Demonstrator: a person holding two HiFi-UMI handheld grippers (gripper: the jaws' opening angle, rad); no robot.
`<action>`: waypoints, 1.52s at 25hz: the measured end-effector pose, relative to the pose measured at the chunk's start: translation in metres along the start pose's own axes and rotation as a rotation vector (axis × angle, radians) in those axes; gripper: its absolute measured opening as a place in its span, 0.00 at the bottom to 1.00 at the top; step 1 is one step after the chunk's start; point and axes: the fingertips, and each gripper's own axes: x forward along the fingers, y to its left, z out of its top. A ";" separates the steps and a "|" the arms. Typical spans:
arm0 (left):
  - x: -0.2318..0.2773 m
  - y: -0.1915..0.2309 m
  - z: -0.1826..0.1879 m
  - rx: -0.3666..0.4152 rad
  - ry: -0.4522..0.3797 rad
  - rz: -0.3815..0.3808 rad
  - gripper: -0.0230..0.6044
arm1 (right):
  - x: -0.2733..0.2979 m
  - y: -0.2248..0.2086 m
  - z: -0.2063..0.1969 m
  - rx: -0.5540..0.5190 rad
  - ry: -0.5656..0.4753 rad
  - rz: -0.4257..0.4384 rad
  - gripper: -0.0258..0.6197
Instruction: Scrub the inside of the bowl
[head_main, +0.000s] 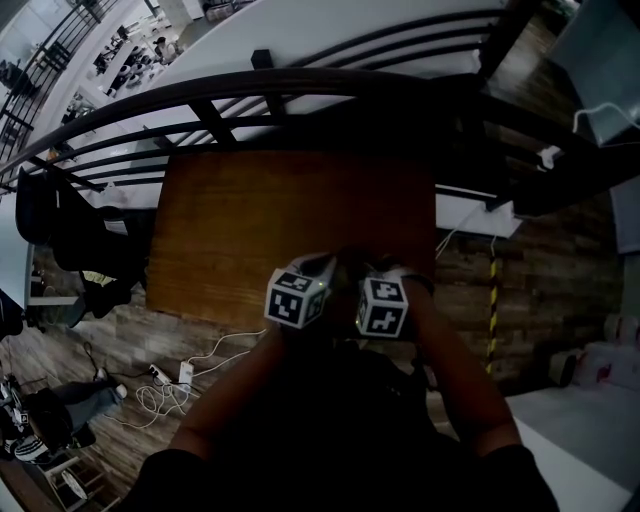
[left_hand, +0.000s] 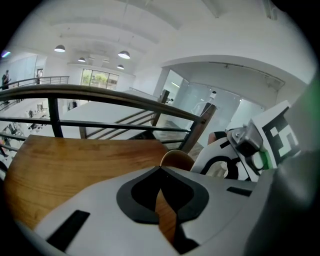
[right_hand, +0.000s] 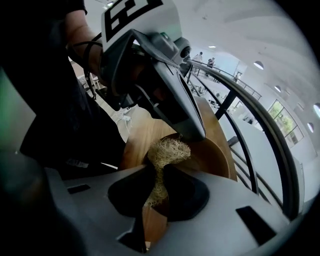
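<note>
A brown wooden bowl (right_hand: 217, 155) stands on the wooden table (head_main: 250, 230) near its front edge. In the right gripper view, the left gripper (right_hand: 196, 131) reaches down onto the bowl's near rim. In the left gripper view, the left gripper (left_hand: 160, 170) has its jaws shut with a thin brown strip of the bowl's wall between them, and the rim (left_hand: 176, 159) shows just beyond. My right gripper (right_hand: 159, 172) is shut on a straw-coloured fibre scrubber (right_hand: 170, 149), whose tuft is over the bowl's inside. In the dark head view both grippers (head_main: 320, 268) (head_main: 375, 272) are close together and hide the bowl.
A dark metal railing (head_main: 250, 95) runs along the table's far side, with an open hall below. White cables and a power strip (head_main: 170, 385) lie on the floor at the left. Dark clothing (head_main: 60, 220) hangs to the table's left.
</note>
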 end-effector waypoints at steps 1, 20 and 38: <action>0.001 0.001 -0.002 -0.002 0.002 0.004 0.03 | -0.001 0.002 -0.003 0.000 0.011 0.014 0.15; -0.001 -0.015 0.006 -0.127 0.003 -0.076 0.04 | -0.008 -0.057 -0.013 0.135 0.036 -0.217 0.15; 0.001 0.010 0.017 -0.038 -0.035 0.018 0.03 | -0.020 -0.021 -0.001 0.083 -0.068 0.044 0.15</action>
